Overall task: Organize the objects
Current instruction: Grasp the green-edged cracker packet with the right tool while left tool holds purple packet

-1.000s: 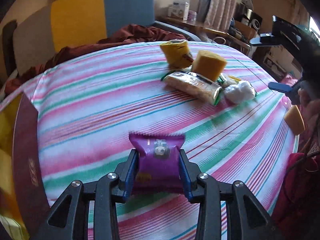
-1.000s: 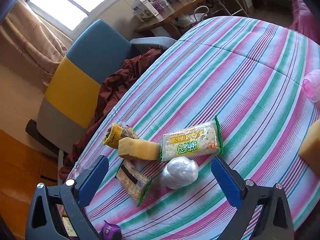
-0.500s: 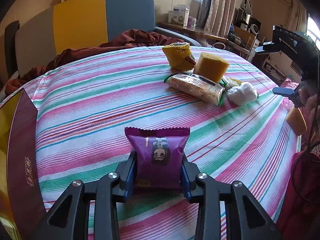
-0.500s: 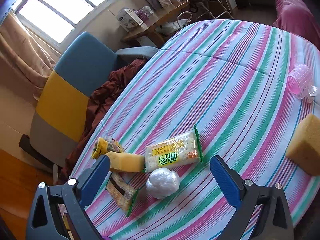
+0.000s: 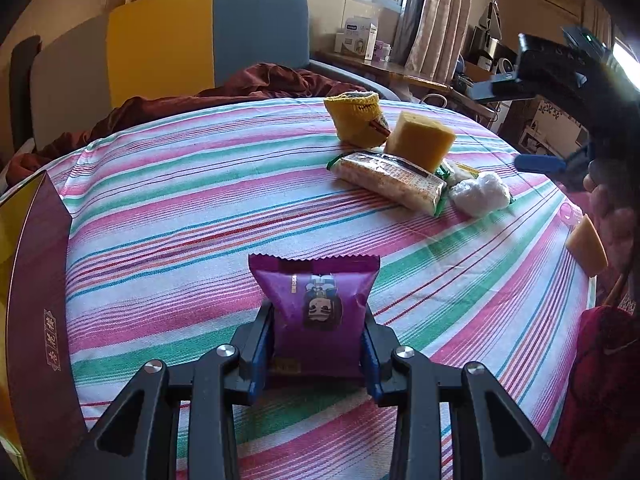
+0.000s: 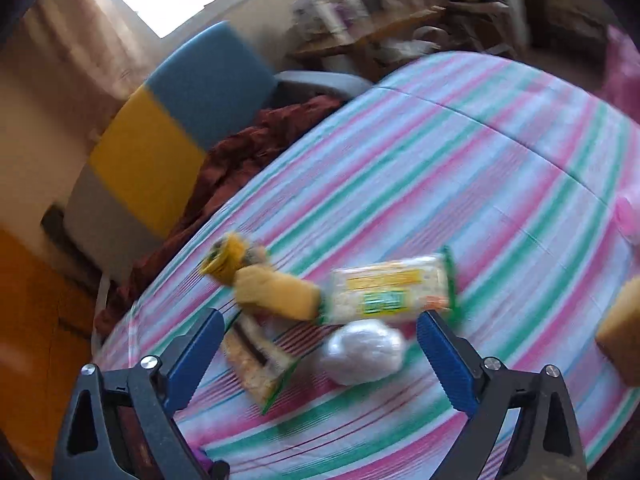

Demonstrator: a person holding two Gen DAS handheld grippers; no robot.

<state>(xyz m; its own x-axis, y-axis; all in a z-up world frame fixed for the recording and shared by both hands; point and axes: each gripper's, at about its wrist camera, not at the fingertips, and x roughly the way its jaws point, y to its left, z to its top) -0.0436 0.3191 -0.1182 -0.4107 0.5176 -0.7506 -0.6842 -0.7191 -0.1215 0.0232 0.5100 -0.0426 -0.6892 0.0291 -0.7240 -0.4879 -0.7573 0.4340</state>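
My left gripper (image 5: 316, 328) is shut on a purple snack packet (image 5: 314, 304) and holds it upright above the striped tablecloth (image 5: 180, 216). A dark red box (image 5: 40, 312) with a yellow inside stands at the left edge. My right gripper (image 6: 320, 344) is open and empty, above a cluster: a white plastic ball (image 6: 362, 352), a cracker pack with green print (image 6: 390, 294), a yellow sponge (image 6: 276, 292), a yellow knitted item (image 6: 228, 258) and a second cracker pack (image 6: 256, 364). The cluster also shows in the left wrist view: cracker pack (image 5: 390, 182), sponge (image 5: 420, 140), white ball (image 5: 478, 194).
Another yellow sponge (image 6: 620, 332) lies at the table's right edge, also visible in the left wrist view (image 5: 586, 246). A pink object (image 6: 628, 216) sits near it. A blue, yellow and grey chair (image 5: 200, 36) with a dark red cloth (image 5: 256, 84) stands behind the table.
My left gripper has lifted and tilted up a little with the purple packet. My right gripper has dropped closer to the cluster of objects, and its view is now blurred by motion.
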